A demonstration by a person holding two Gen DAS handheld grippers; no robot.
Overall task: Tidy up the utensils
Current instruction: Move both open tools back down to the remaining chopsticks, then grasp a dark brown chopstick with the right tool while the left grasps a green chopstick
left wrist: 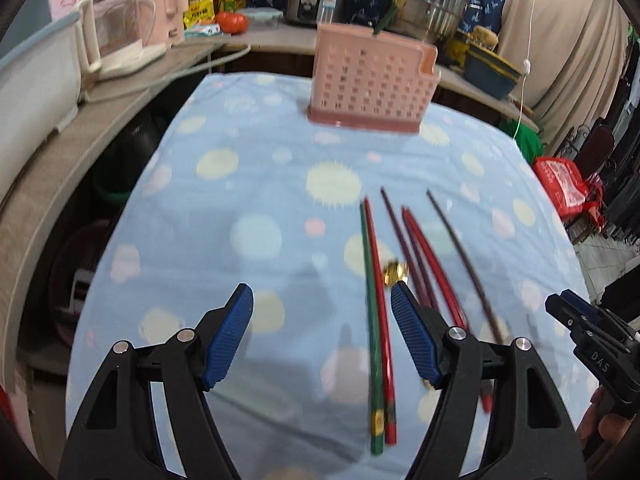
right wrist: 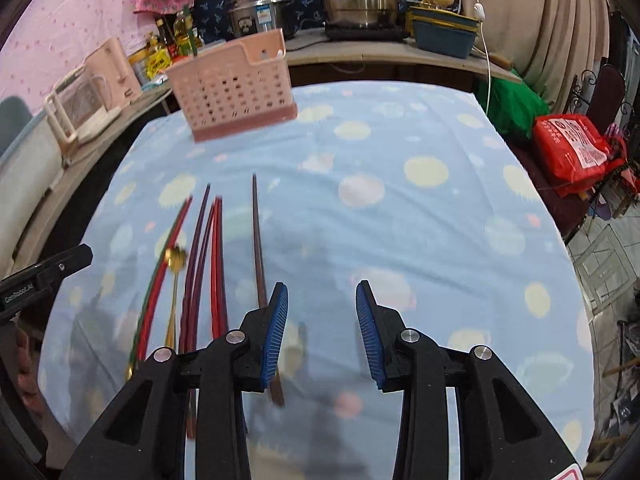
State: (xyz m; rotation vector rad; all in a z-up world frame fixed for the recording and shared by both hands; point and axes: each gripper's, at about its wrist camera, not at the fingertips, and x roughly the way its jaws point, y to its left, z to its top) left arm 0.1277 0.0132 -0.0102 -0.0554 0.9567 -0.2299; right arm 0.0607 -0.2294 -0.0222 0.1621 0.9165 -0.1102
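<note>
Both jaws are hanging empty over the desk: my left gripper point(left wrist: 322, 332) is standing wide apart, my right gripper point(right wrist: 322, 332) is parted more narrowly, and neither is pressing on anything. In the left wrist view the green-and-red pair of chopsticks point(left wrist: 376, 320) is lying between my left jaws, running from six o'clock up toward twelve, but untouched. Just beside it at three o'clock the small gold metal spoon point(left wrist: 396, 272) is resting among the dark red and maroon chopsticks point(left wrist: 420, 256), partly hidden by my finger. The pink perforated plastic utensil holder point(left wrist: 370, 80) is standing well apart at twelve o'clock on the blue dotted cloth point(left wrist: 240, 200). In the right wrist view the lone brown chopstick point(right wrist: 257, 240) is passing under my left-hand pad. I am judging that closing now could be catching two sticks at once, or be rolling them aside on the soft cloth, because they are lying so tightly together.
</note>
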